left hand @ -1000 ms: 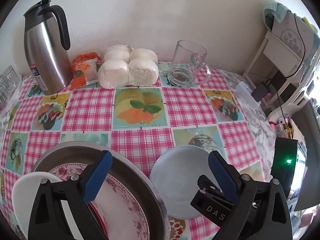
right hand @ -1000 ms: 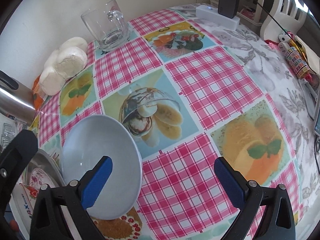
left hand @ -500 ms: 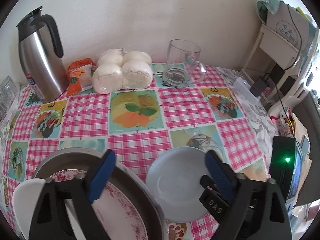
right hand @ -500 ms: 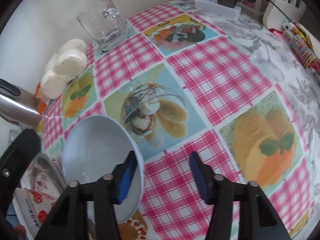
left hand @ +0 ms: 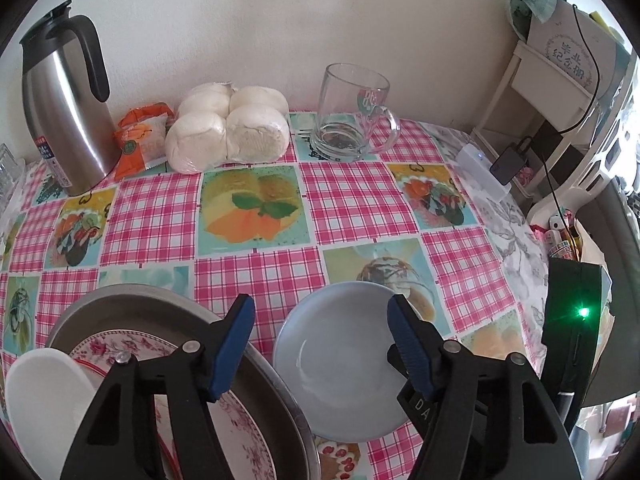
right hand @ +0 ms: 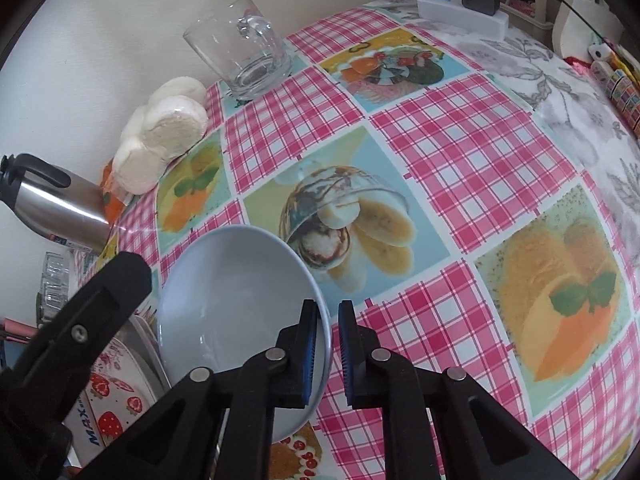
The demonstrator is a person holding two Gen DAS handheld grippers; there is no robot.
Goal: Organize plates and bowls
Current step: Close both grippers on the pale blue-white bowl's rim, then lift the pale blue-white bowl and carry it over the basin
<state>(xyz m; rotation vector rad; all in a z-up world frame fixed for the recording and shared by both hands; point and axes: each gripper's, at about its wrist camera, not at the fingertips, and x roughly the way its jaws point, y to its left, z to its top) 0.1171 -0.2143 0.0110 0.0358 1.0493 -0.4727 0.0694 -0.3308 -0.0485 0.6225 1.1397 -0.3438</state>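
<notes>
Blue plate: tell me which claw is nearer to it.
Right. The right claw straddles the blue plate's near rim, one finger over its inside and one outside. The left claw hangs open over its left side, above it.

Pale blue plate (right hand: 236,300) beside steel pan (left hand: 132,300)

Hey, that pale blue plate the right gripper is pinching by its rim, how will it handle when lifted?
The pale blue plate looks rigid and glazed, so probably slippery. Held at one rim by the right gripper, it may tilt. Likely breakable.
</notes>
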